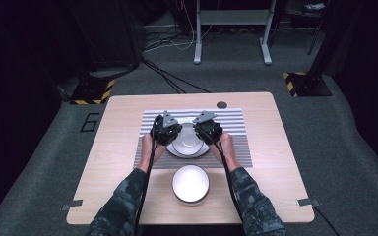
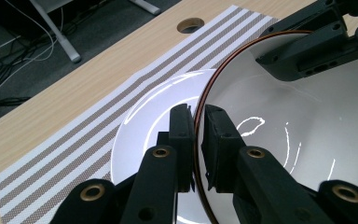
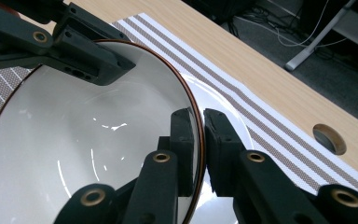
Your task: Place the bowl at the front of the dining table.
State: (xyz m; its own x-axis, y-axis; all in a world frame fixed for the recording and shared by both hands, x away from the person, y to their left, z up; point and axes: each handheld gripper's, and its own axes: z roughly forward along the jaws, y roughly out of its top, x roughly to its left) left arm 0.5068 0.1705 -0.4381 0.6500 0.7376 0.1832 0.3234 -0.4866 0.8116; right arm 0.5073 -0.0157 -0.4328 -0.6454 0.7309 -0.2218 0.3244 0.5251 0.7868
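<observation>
At the middle of the bench (image 1: 118, 162), on the striped mat (image 1: 231, 123), a white bowl (image 2: 298, 140) with a brown rim sits over a white plate (image 2: 144, 130). The left hand-held gripper (image 2: 199, 140) pinches the bowl's rim at nine o'clock, and the right hand-held gripper (image 3: 200, 144) pinches it at three o'clock. A second white bowl (image 1: 191, 184) lies at six o'clock from them, nearer the person.

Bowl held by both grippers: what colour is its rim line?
Thin brown line on the rim of the white ceramic bowl, clearest in the right gripper view.
</observation>
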